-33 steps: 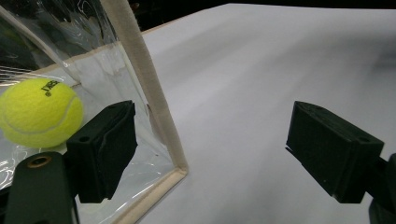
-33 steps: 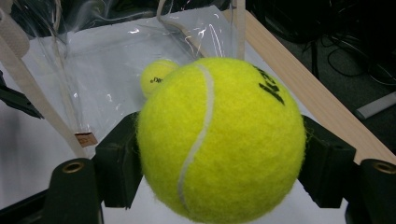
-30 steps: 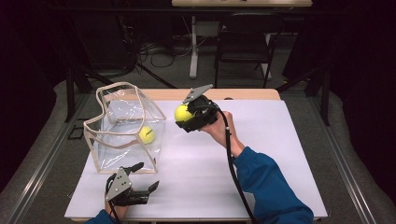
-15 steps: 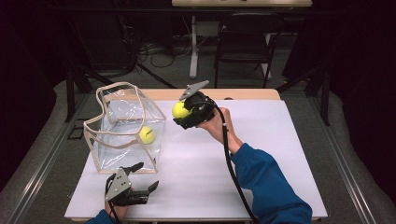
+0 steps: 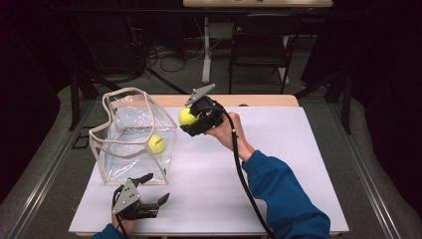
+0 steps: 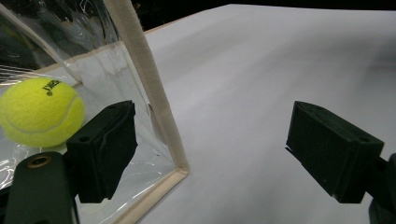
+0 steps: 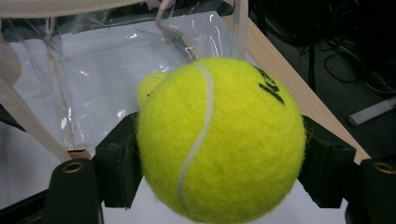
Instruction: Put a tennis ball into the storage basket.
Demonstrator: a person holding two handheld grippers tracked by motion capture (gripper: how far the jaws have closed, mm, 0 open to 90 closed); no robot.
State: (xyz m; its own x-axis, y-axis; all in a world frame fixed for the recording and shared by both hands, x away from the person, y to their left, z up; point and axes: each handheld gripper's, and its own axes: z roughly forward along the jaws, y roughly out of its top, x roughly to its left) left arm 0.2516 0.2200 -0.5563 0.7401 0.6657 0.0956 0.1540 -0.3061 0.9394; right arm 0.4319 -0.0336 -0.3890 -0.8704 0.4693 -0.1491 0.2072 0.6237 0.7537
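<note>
Right now your right gripper point(image 5: 191, 119) pinches a tennis ball point(image 5: 186, 116) mid-frame beside the clear bag point(image 5: 130, 137); your left gripper point(image 5: 152, 191), lower left, stands spread, empty.

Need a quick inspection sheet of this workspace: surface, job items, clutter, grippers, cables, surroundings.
Surface: white table top, wooden strip at its far edge.
Job's things: clear bag upright at left, one tennis ball inside; second tennis ball held beside the bag's top.
Clutter: nothing seen.
Grippers: right gripper shut on the second tennis ball; left gripper open, near the bag's front corner, holding nothing.
Cables: black cable trails from the right gripper along the blue sleeve.
Surroundings: dark room, chair, floor cables behind.
</note>
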